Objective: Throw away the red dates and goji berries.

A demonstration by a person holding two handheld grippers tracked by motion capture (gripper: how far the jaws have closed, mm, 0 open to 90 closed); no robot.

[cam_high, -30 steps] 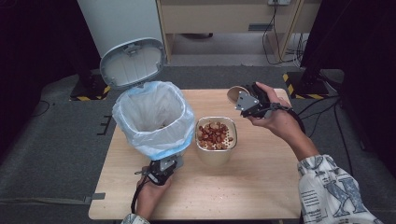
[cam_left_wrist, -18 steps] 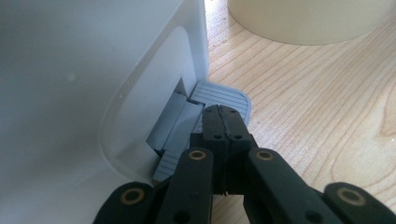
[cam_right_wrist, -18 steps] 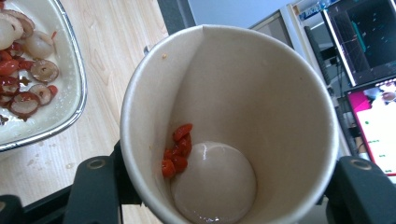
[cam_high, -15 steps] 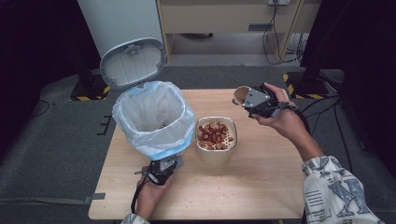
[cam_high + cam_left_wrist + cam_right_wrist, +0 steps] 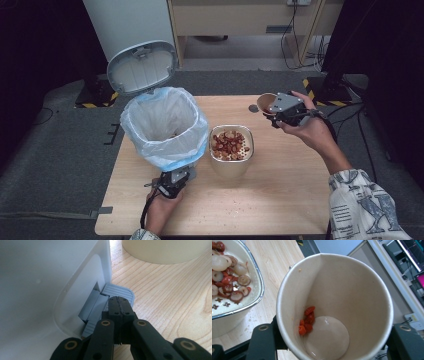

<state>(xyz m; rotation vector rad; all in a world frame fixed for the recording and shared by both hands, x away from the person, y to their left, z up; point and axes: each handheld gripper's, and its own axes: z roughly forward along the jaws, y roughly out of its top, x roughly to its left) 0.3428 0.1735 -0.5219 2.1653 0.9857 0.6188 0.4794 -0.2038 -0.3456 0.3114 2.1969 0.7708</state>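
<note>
Right tool [image 5: 280,111] clamps a tilted paper cup [image 5: 334,307] at upper right; left tool [image 5: 119,307], closed, presses the bin pedal [image 5: 120,291]. Likely next: tipping leftover berries [image 5: 306,320] out.

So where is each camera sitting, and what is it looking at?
High view: above the table's near side, looking down on the wooden table; both forearms and hands show.
Left gripper view: on the left gripper, facing the white bin's grey pedal; shut jaws show.
Right gripper view: on the right gripper, looking into the beige paper cup.
Shared: the fruit-filled strainer bowl.
</note>
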